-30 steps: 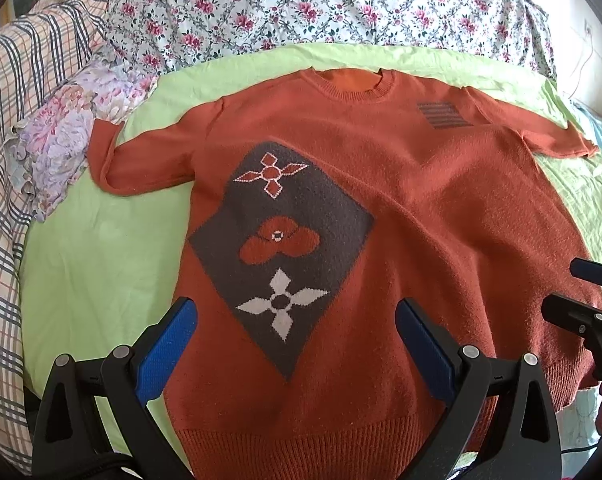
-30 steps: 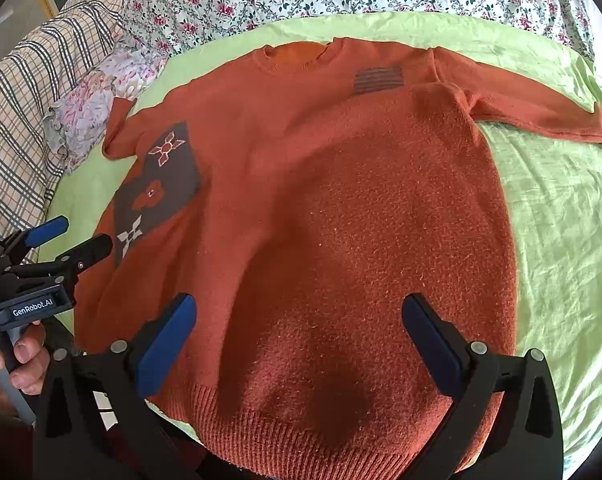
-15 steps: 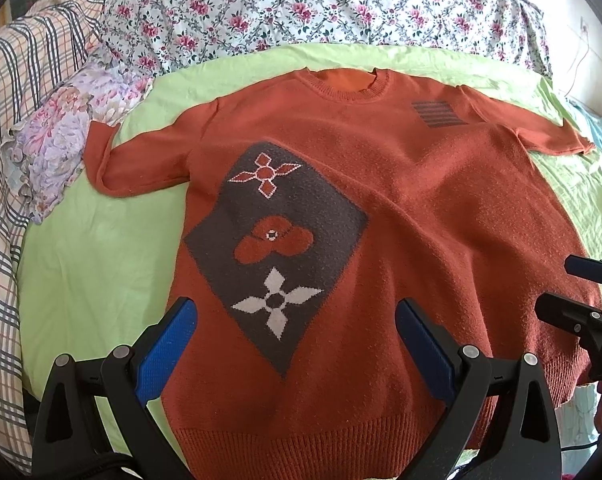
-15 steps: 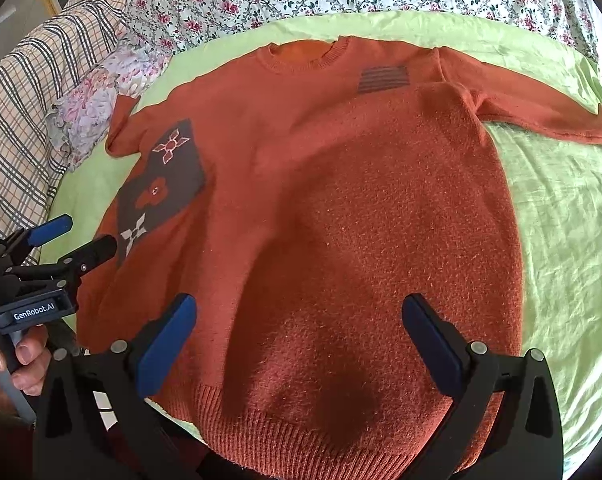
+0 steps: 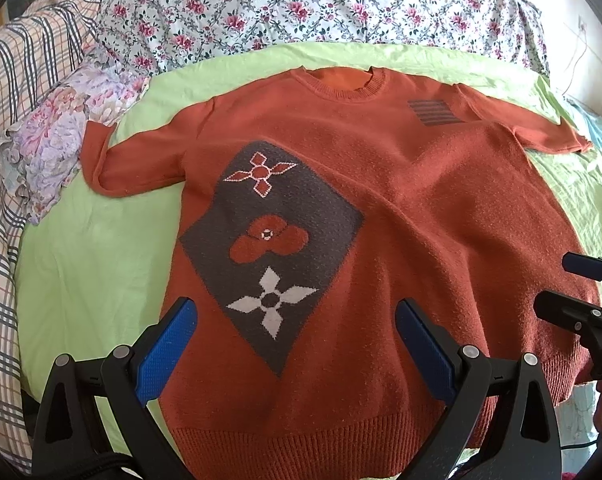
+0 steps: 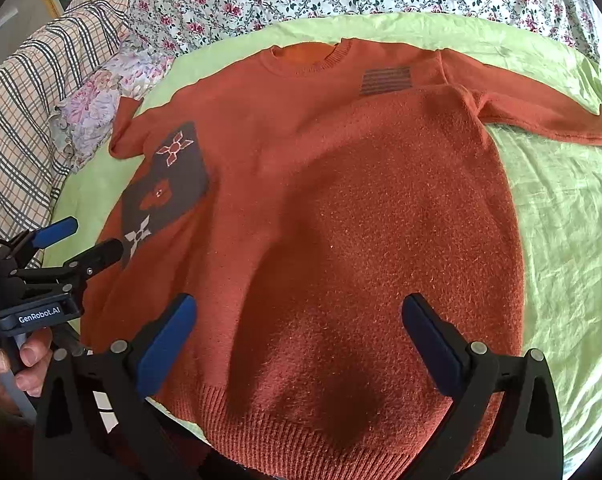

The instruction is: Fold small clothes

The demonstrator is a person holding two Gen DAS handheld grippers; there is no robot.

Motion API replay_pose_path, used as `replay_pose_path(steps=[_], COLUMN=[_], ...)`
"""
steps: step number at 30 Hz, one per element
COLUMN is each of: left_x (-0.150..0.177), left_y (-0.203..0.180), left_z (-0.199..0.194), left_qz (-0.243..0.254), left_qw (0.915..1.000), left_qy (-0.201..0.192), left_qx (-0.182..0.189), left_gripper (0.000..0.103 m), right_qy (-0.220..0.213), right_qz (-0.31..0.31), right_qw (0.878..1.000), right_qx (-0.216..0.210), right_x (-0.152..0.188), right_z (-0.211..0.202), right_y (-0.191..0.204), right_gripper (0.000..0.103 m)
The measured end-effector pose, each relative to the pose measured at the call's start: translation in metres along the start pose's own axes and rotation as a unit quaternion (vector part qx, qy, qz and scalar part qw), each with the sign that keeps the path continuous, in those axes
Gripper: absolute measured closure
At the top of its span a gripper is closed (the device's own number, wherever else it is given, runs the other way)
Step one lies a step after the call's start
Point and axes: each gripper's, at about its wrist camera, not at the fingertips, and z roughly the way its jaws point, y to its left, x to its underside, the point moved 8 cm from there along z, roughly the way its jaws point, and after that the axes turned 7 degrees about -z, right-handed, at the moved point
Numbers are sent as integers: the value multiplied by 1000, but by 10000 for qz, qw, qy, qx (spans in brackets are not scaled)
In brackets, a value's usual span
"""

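An orange knitted sweater [image 5: 401, 208] lies flat, front up, on a light green sheet [image 5: 93, 264], sleeves spread to both sides. It has a grey diamond patch with flower motifs [image 5: 269, 240] and a small striped patch [image 5: 433, 112]. It also shows in the right wrist view [image 6: 361, 220]. My left gripper [image 5: 295, 336] is open and empty above the sweater's lower left part. My right gripper [image 6: 299, 332] is open and empty above the lower right part near the ribbed hem [image 6: 301, 428].
A floral quilt [image 5: 301, 4] lies behind the sweater, with a plaid blanket [image 5: 17, 80] and a pale floral pillow [image 5: 57, 136] at the left. The green sheet [image 6: 561, 220] extends right of the sweater. The bed's near edge is below the hem.
Both grippers have shifted slightly, so the sweater sits a little lower and further left in view. Both stay open and empty. The sweater has not moved.
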Motion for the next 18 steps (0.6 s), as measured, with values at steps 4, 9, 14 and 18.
replay_pose_path(steps=[4, 9, 14, 18], left_x=[0, -2, -2, -4], left_y=[-1, 2, 3, 3], left_z=[0, 2, 7, 13], left_qz=[9, -12, -89, -127], left_qw=[10000, 9998, 9999, 9998], left_qy=[13, 1, 71, 139], left_qx=[12, -211, -124, -37], left_gripper=[3, 3, 3, 3], right_qy=[-34, -56, -334, -418], right_qz=[7, 22, 178, 177], right_qw=[10000, 10000, 9988, 9988], right_qx=[-38, -77, -325, -195], right_x=[-1, -2, -8, -11], right_z=[-1, -2, -4, -5], right_y=[1, 1, -1, -14], right_gripper=[1, 1, 1, 1])
